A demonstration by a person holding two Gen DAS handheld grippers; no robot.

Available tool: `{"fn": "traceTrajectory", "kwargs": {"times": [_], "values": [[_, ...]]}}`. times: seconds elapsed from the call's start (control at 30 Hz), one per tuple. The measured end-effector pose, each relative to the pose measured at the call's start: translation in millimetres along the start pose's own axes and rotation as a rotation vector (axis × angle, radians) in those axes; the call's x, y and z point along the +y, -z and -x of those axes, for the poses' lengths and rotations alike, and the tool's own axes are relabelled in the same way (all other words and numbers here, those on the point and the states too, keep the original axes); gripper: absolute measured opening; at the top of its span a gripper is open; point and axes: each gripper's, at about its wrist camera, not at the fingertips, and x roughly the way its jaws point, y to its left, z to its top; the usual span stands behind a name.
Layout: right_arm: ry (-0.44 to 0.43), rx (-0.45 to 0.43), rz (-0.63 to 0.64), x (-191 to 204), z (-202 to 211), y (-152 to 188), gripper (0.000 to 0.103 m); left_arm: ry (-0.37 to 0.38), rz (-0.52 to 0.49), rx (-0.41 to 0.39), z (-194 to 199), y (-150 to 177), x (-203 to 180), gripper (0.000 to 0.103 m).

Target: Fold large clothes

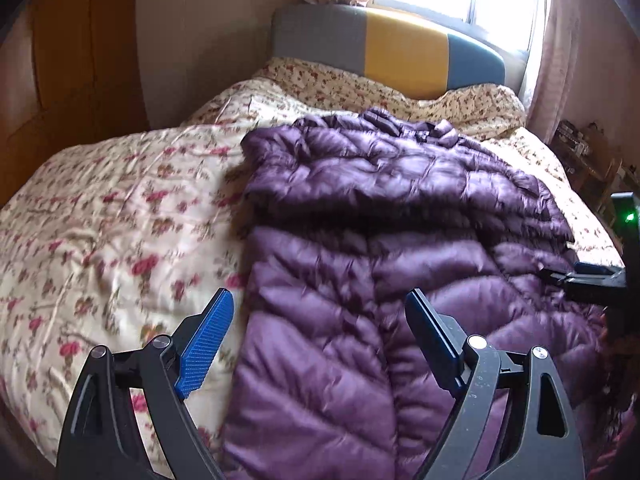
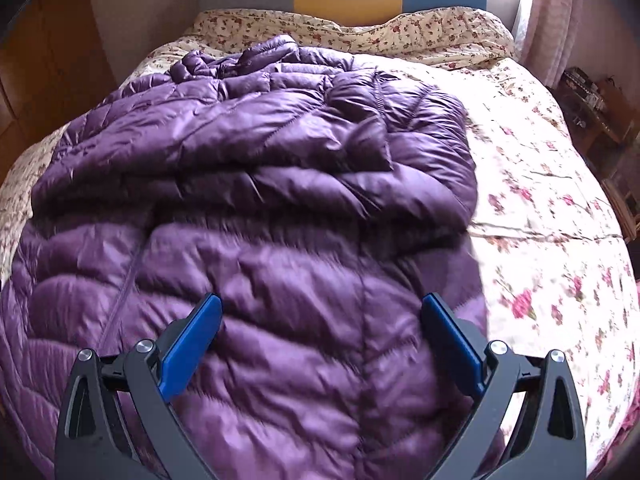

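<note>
A purple quilted down jacket [image 1: 360, 240] lies spread on the bed, its sleeves folded across the upper body and its collar toward the headboard. It also fills the right wrist view [image 2: 260, 200]. My left gripper [image 1: 320, 308] is open and empty, hovering above the jacket's lower left edge. My right gripper [image 2: 322, 312] is open and empty above the jacket's lower right part. The right gripper's fingers [image 1: 584, 276] show at the right edge of the left wrist view.
The bed carries a cream floral quilt [image 1: 100, 220], also seen on the right [image 2: 540, 220]. A grey, yellow and blue headboard [image 1: 400, 48] stands at the far end. A wooden wardrobe [image 1: 60, 60] is on the left, a cluttered shelf [image 2: 592, 96] on the right.
</note>
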Motion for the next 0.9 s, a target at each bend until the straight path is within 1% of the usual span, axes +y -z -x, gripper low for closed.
{"fn": "traceTrajectory", "kwargs": {"times": [0.1, 0.27, 0.3, 0.33, 0.37, 0.43, 0.5, 0.53, 0.57, 0.6, 0.63, 0.67, 0.7, 0.73, 0.77, 0.8, 0.83, 0.87, 0.9], "values": [[0.007, 0.001, 0.018, -6.9, 12.5, 8.4, 0.1, 0.01, 0.024, 0.027, 6.8, 15.6, 13.7, 0.087], [-0.002, 0.032, 0.022, -28.9, 33.9, 30.4, 0.1, 0.063, 0.075, 0.069, 21.7, 39.4, 35.6, 0.086], [-0.007, 0.044, 0.021, -33.6, 37.5, 36.7, 0.1, 0.081, 0.088, 0.084, 24.5, 46.3, 40.0, 0.085], [-0.012, 0.056, 0.02, -37.8, 40.7, 42.7, 0.1, 0.096, 0.099, 0.098, 27.5, 53.7, 43.5, 0.08], [-0.017, 0.074, 0.022, -42.9, 45.0, 51.8, 0.099, 0.108, 0.106, 0.111, 30.5, 61.1, 45.6, 0.077], [-0.022, 0.097, 0.024, -50.6, 52.7, 69.2, 0.098, 0.138, 0.124, 0.132, 36.1, 73.5, 49.1, 0.073], [-0.044, 0.127, 0.013, -57.5, 59.1, 86.9, 0.097, 0.153, 0.142, 0.145, 41.7, 84.1, 50.1, 0.073], [-0.056, 0.136, 0.009, -60.0, 61.1, 95.4, 0.093, 0.155, 0.144, 0.148, 45.2, 88.6, 49.6, 0.073], [-0.082, 0.151, -0.003, -62.4, 64.3, 105.3, 0.09, 0.163, 0.144, 0.151, 49.9, 94.5, 48.6, 0.073], [-0.107, 0.165, -0.016, -63.5, 66.8, 113.6, 0.087, 0.17, 0.146, 0.151, 53.0, 96.8, 47.8, 0.07], [-0.143, 0.182, -0.032, -65.2, 70.1, 124.3, 0.081, 0.179, 0.148, 0.155, 57.4, 101.6, 46.3, 0.066], [-0.16, 0.182, -0.041, -64.9, 72.9, 129.7, 0.073, 0.187, 0.145, 0.158, 59.6, 104.3, 45.4, 0.061], [-0.177, 0.177, -0.046, -65.0, 77.1, 134.4, 0.069, 0.191, 0.129, 0.159, 64.3, 109.3, 41.6, 0.057], [-0.205, 0.178, -0.041, -63.6, 81.4, 138.6, 0.056, 0.197, 0.12, 0.16, 66.0, 111.3, 40.1, 0.046], [-0.219, 0.175, -0.031, -61.9, 84.9, 139.1, 0.039, 0.208, 0.111, 0.162, 68.9, 114.5, 37.6, 0.036], [-0.241, 0.17, -0.014, -58.8, 88.8, 138.9, 0.029, 0.213, 0.107, 0.162, 70.0, 114.9, 36.8, 0.029], [-0.248, 0.165, 0.007, -54.2, 92.6, 137.7, 0.017, 0.217, 0.102, 0.158, 71.9, 114.8, 35.4, 0.02], [-0.236, 0.157, 0.048, -47.1, 97.1, 135.0, 0.013, 0.226, 0.096, 0.149, 75.3, 113.7, 34.4, 0.013], [-0.229, 0.149, 0.079, -41.5, 101.4, 132.5, 0.011, 0.235, 0.094, 0.146, 76.8, 111.4, 33.9, 0.011]]}}
